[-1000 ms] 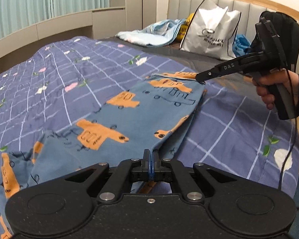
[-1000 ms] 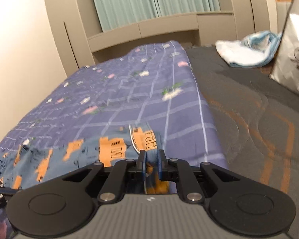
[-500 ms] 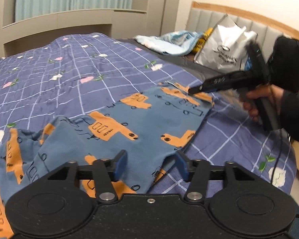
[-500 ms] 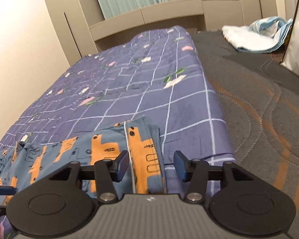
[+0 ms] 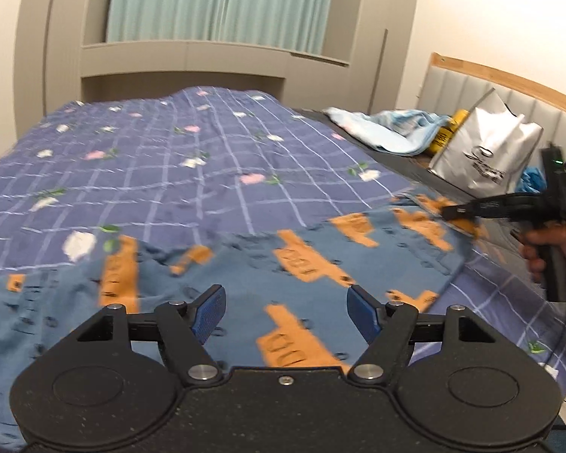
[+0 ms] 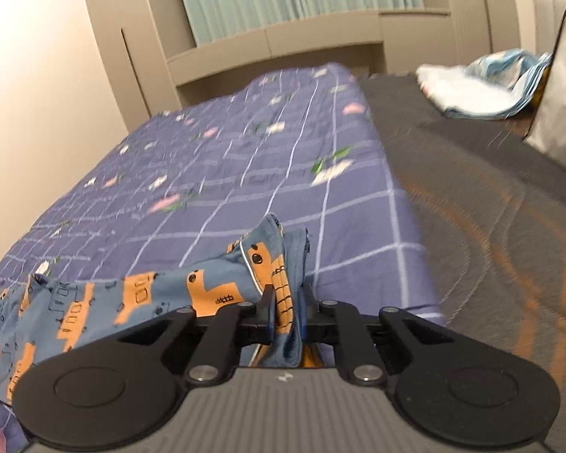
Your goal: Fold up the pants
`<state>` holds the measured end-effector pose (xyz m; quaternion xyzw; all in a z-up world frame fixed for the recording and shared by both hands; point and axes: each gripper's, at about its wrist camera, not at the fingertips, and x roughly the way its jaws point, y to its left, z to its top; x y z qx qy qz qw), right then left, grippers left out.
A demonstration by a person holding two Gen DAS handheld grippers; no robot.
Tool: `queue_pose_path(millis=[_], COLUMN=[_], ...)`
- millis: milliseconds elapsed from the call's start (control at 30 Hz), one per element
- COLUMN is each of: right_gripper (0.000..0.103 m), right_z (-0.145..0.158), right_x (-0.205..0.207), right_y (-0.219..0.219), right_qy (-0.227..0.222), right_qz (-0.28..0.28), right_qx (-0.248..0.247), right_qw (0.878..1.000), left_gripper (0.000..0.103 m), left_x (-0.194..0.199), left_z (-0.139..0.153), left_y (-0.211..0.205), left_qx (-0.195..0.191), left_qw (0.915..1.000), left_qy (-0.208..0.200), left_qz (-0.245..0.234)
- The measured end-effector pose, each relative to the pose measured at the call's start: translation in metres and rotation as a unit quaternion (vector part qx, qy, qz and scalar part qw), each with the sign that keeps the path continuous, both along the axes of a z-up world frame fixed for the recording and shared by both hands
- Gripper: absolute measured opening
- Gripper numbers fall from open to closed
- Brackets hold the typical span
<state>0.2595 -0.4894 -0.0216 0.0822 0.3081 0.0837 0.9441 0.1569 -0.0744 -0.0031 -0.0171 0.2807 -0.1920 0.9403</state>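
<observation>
The blue pants with orange truck prints [image 5: 305, 264] lie across the purple checked bedspread [image 5: 169, 173]. My left gripper [image 5: 286, 315] is open and empty, hovering just above the middle of the pants. My right gripper [image 6: 287, 311] is shut on the end of the pants [image 6: 271, 264], with the hem bunched up between its fingers. In the left wrist view the right gripper [image 5: 452, 212] sits at the far right end of the pants, held by a hand.
A silver bag [image 5: 486, 151] and a light blue crumpled cloth [image 5: 388, 128] lie near the headboard. Dark grey bedding [image 6: 490, 207] lies beside the bedspread. A beige window ledge with curtains [image 5: 207, 56] stands beyond the bed.
My left gripper opened, let go of the pants and swung left over them. My right gripper opened, then shut again on the pants' end and lifted it.
</observation>
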Motion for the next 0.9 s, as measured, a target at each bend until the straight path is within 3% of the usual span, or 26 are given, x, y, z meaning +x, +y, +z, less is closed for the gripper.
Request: queue_pose_path(millis=[133, 333, 500, 533, 633, 767, 800, 900], right_gripper=[0.013, 0.013, 0.008, 0.000, 0.001, 0.012, 0.020, 0.033], right_z=[0.003, -0.022, -0.020, -0.019, -0.020, -0.011, -0.009, -0.004], right_x=[-0.010, -0.009, -0.018, -0.018, -0.018, -0.024, -0.025, -0.022], right_y=[-0.012, -0.024, -0.028, -0.027, -0.033, -0.027, -0.024, -0.010], right_qy=[0.011, 0.048, 0.040, 0.040, 0.046, 0.030, 0.028, 0.020], right_qz=[-0.016, -0.048, -0.071, -0.083, -0.075, -0.077, -0.076, -0.065], right_qx=[-0.005, -0.007, -0.016, -0.032, -0.032, -0.043, -0.038, -0.040], right_qw=[1.000, 0.998, 0.997, 0.995, 0.996, 0.996, 0.996, 0.997], left_gripper=[0.074, 0.078, 0.082, 0.084, 0.087, 0.090, 0.090, 0.083], left_x=[-0.005, -0.009, -0.017, -0.019, -0.022, -0.018, -0.017, -0.013], left_z=[0.001, 0.001, 0.000, 0.000, 0.000, -0.003, -0.006, -0.013], left_y=[0.022, 0.064, 0.111, 0.120, 0.152, 0.198, 0.209, 0.237], left_qx=[0.008, 0.026, 0.047, 0.053, 0.065, 0.069, 0.064, 0.043], left_qw=[0.9995, 0.9941, 0.9848, 0.9821, 0.9720, 0.9585, 0.9558, 0.9482], left_qy=[-0.003, 0.002, -0.001, -0.004, -0.011, 0.001, 0.009, 0.035], left_qz=[0.030, 0.106, 0.167, 0.181, 0.226, 0.277, 0.287, 0.313])
